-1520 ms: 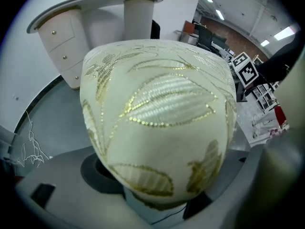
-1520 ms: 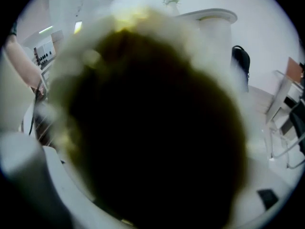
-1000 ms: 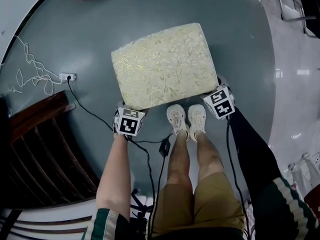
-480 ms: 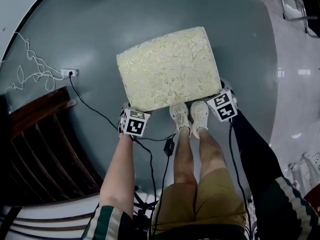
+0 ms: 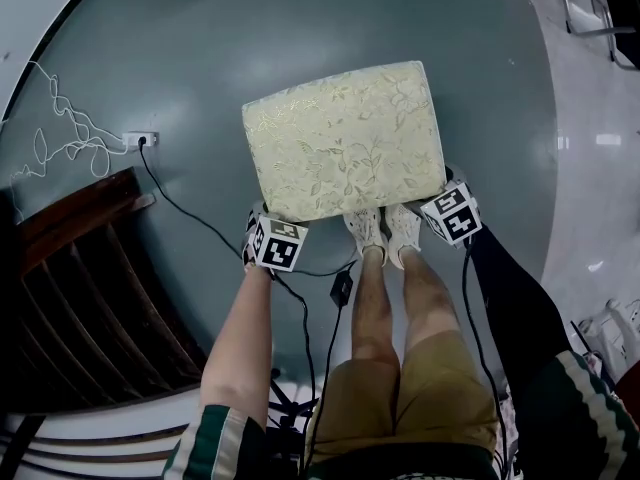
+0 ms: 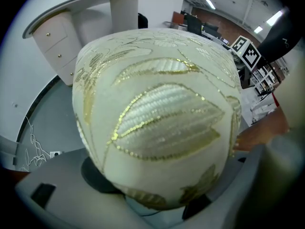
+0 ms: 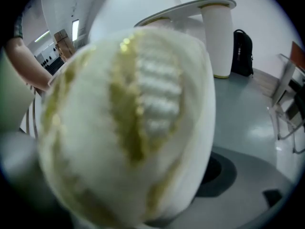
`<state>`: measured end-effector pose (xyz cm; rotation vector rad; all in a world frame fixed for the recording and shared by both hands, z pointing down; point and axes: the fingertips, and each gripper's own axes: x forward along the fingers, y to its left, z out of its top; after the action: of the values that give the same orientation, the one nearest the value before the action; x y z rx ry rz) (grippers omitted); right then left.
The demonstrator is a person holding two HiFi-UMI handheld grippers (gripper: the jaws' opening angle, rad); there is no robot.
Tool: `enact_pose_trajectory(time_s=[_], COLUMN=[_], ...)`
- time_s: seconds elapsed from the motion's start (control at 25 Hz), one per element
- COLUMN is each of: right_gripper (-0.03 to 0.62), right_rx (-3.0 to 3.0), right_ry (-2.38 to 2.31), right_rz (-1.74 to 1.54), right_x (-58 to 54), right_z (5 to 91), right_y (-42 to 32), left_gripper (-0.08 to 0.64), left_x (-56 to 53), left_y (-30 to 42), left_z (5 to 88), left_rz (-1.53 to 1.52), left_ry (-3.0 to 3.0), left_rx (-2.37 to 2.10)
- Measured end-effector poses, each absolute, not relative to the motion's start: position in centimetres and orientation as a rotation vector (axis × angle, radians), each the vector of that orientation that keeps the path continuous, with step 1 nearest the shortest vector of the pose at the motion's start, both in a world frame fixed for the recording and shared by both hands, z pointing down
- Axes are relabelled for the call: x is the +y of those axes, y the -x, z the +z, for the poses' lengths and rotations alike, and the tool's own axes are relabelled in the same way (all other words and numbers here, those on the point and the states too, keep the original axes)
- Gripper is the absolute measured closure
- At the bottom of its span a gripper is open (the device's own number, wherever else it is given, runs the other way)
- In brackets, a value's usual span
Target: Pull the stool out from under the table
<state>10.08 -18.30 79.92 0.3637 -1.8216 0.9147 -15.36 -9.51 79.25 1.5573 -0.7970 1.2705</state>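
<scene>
**A:** Stool (image 5: pixel 345 138) position?

**B:** It stands on the grey floor (image 5: pixel 200 78), out from under the white bench (image 6: pixel 90 3), with bare floor between the two. The cream cushion with its gold leaf pattern faces up. Its near edge meets the toes of the person's pale shoes (image 5: pixel 385 230).

**A:** Left tool?

**B:** The left tool (image 5: pixel 270 226) is at the near left corner, pointing steeply down. In the left gripper view the padded corner fills the gap and bulges against the dark pads (image 6: pixel 93 173). That tool is clenched on the stool.

**A:** And the right one?

**B:** The right tool (image 5: pixel 445 204) is at the near right corner. Its jaws have just been opening. The right gripper view is blurred, but the corner sits between the jaws and one dark pad (image 7: pixel 221 171) shows bare beside the fabric. I read that grip as released.

**A:** Anything nearby?

**B:** A socket (image 5: pixel 138 140) lies on the floor to the left, and a black cable (image 5: pixel 205 228) runs from it toward the person's legs. A loose white cord (image 5: pixel 62 118) is beside it, and a dark slatted wooden piece (image 5: pixel 90 298) fills the lower left. The right gripper view also shows the bench's round pedestal (image 7: pixel 217 37), with a black backpack (image 7: pixel 242 51) just beside it.
</scene>
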Motion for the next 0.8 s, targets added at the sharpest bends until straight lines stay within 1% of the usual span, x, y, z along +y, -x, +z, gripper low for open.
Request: enact_pose_trajectory(time_s=[0.36,0.64,0.68,0.8], right_gripper=[0.088,0.095,0.097,0.1], right_rx=[-1.772,-1.733,-1.719,-1.687], right_ry=[-0.305,-0.311,-0.314,-0.349], right_rz=[0.886,0.87,0.871,0.894], right_x=[-18.0,-17.8,-17.8,-17.8], right_z=[80.5,80.9,80.8,80.5], right_y=[-10.3,-10.6,-10.7,-11.0], left_gripper=[0.183,0.208,0.225,0.229], left_x=[-9.3,-8.9,-8.8,-8.8], left_y=[15.5,15.9,15.9,16.1], left_z=[79.9,79.9,79.8,79.2], left_rz=[1.306,1.331,1.333,1.367], left_ry=[-1.551,-1.499,-1.496,-1.504], left_rx=[-0.815,-0.856,-0.862,-0.878])
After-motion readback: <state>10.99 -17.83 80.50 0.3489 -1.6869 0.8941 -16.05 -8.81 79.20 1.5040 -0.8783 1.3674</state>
